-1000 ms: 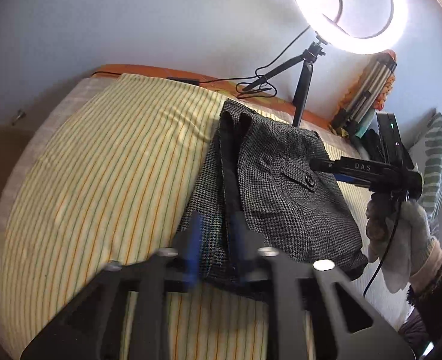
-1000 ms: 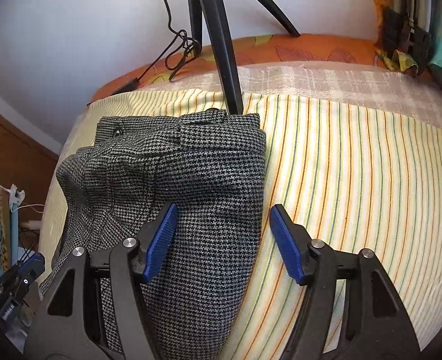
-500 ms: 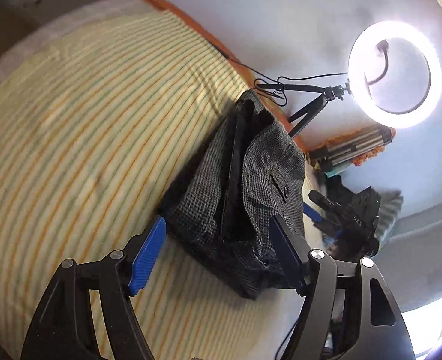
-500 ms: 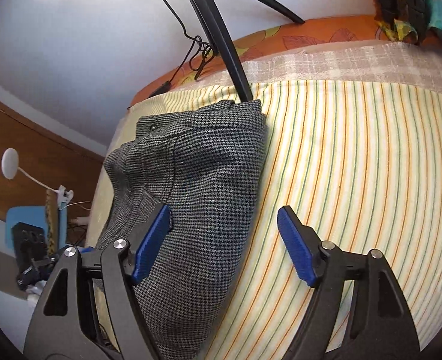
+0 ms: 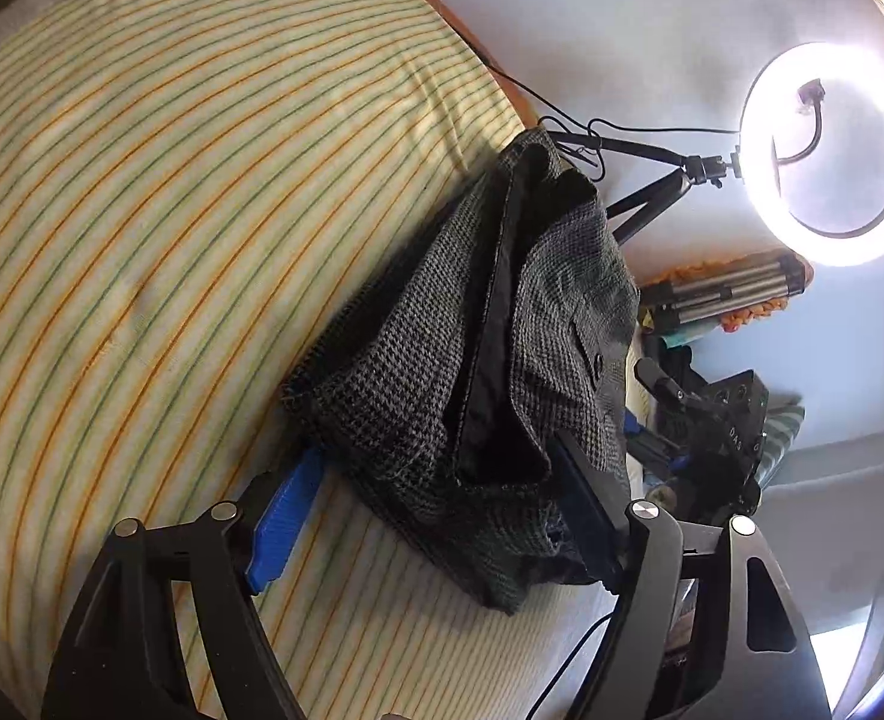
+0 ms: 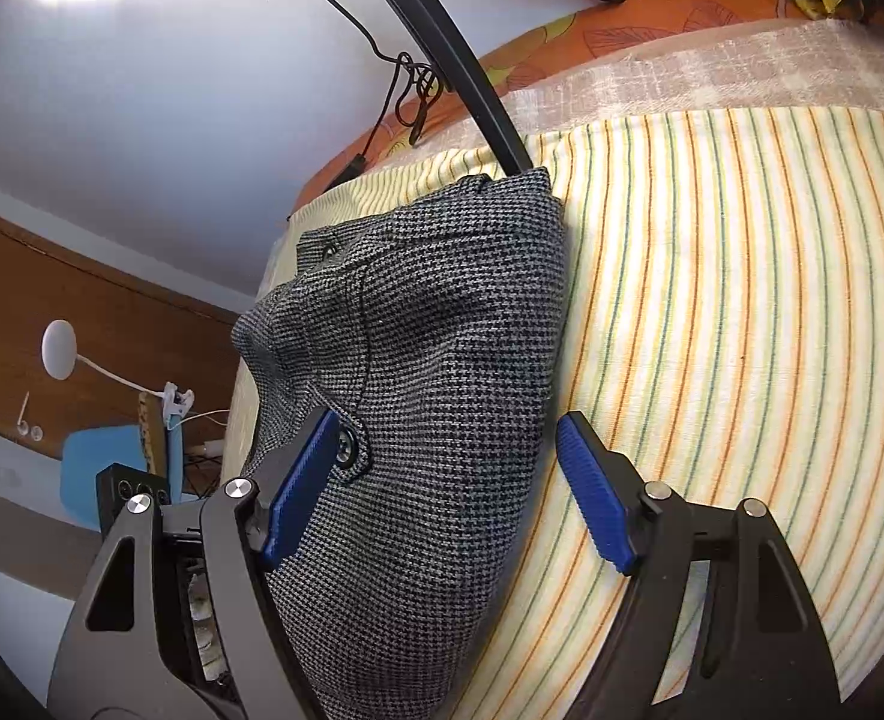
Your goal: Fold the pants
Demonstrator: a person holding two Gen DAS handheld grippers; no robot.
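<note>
The pants [image 5: 442,396] [image 6: 435,396] lie folded into a thick grey houndstooth bundle on the bed, on its yellow striped sheet [image 5: 159,192] [image 6: 730,312]. In the left wrist view the layers gape at the near end of the bundle, showing a dark lining running up its middle, and a buttoned pocket flap sits on its upper layer. In the right wrist view the top of the bundle is smooth and rounded, with a button [image 6: 345,443] on a flap near the edge toward the brown wall.

The left claw [image 5: 435,516] stands wide, its two blue pads spread on either side of the near end of the pants; one pad [image 5: 285,516] lies against the sheet just beside the bundle and the other is half hidden against the cloth. Nothing is pinched between them. The right claw [image 6: 451,486] is also spread wide, straddling the bundle's edge: one pad [image 6: 300,483] rests just beside the button and the other [image 6: 598,489] hovers over bare sheet next to the pants. It grips nothing.

Beyond the far end of the pants a black tripod [image 5: 652,198] [image 6: 460,60] stands touching or very near the bundle, carrying a glowing ring light [image 5: 826,150]. Past the tripod an orange patterned edge of bedding [image 6: 622,24] runs along the pale wall.
</note>
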